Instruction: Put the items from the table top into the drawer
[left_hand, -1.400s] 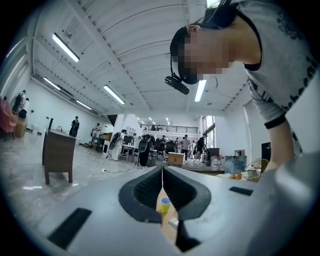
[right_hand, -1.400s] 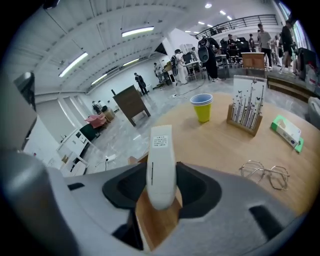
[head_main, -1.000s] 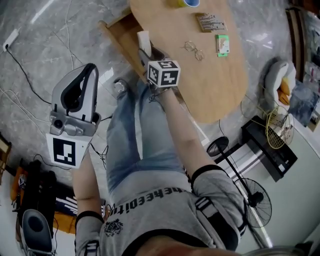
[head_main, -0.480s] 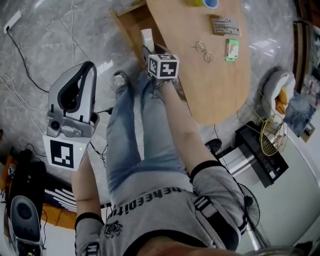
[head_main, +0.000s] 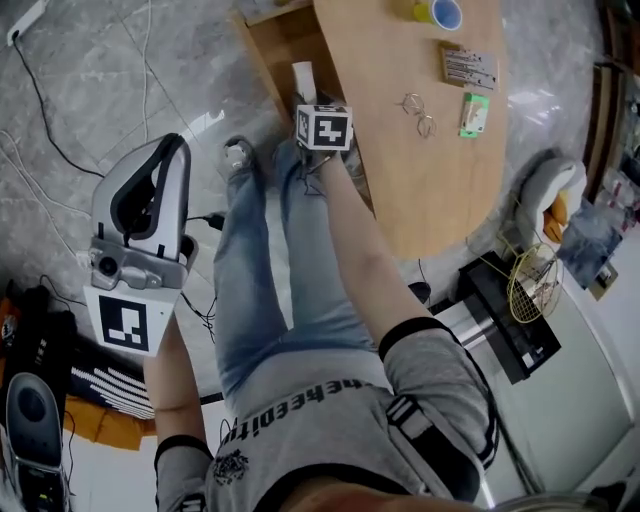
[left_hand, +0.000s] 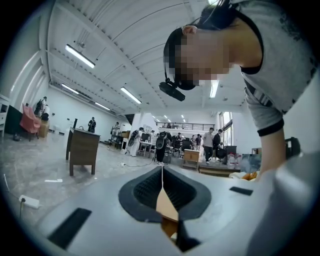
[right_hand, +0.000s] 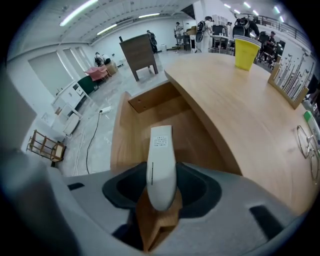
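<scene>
A person in jeans and a grey shirt is standing at the counter (head_main: 420, 180) (right_hand: 235, 115), aiming the right tongs (head_main: 305, 105) (right_hand: 161, 192) steeply down over the open drawer (head_main: 270, 50) (right_hand: 120, 145). The drawer is jutting out from under the counter's edge nearest the person. The right tongs are pinching a slim white plastic device (head_main: 303, 76) (right_hand: 161, 165) by its rounded end, its labelled end reaching out over the drawer's bare wooden bottom. The left tongs (head_main: 165, 160) (left_hand: 161, 172) are pressed together on nothing, pointing level over the marble floor (head_main: 100, 80), well apart from the counter. A yellow cup (head_main: 440, 12) (right_hand: 245, 54) is standing near the counter's far end. A card of thin metal pieces (head_main: 469, 67) (right_hand: 290, 75), two metal rings (head_main: 420, 112) (right_hand: 306, 142) and a green-and-white packet (head_main: 474, 113) are lying toward the counter's opposite edge.
</scene>
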